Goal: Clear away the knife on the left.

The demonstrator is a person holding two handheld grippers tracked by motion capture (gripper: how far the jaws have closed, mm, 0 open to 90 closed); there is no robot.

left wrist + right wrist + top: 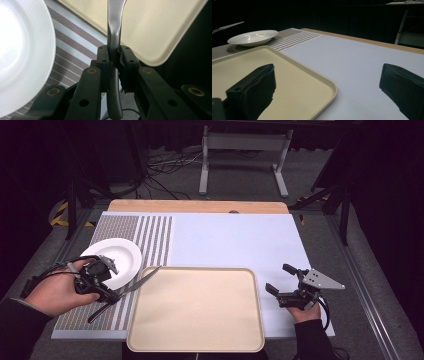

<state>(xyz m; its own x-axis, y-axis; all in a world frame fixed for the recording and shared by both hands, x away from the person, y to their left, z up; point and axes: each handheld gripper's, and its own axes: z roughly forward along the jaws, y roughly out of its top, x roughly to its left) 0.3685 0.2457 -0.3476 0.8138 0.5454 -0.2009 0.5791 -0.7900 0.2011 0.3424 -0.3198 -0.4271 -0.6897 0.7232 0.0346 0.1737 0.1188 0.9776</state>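
Nearest the person, a beige tray [196, 310] lay at the front edge of the table, bare inside, with its raised rim running along all four sides. To its left, the left gripper [107, 292] was held in the person's left hand [57, 292] above the striped mat [145, 237]. Its jaws were closed tight on the handle of a knife [140, 282], and the left gripper view showed the metal handle [114, 37] pinched between the two black pads. The blade reached up and to the right, with its tip over the near left corner of the tray. To the tray's right, the right gripper [282, 285] was held in the right hand [306, 312] over the pale blue table cover [235, 240]. Its jaws stood wide apart and held nothing; in the right gripper view one jaw sat over the tray's corner [322, 82] and the other over the bare cover. Just beyond the left gripper, a white plate [120, 257] rested on the striped mat, close to the tray's far left corner. Farther back, a strip of wooden tabletop [197, 206] showed past the cover, and a white metal frame [245, 155] stood on the dark floor among loose cables [170, 162].
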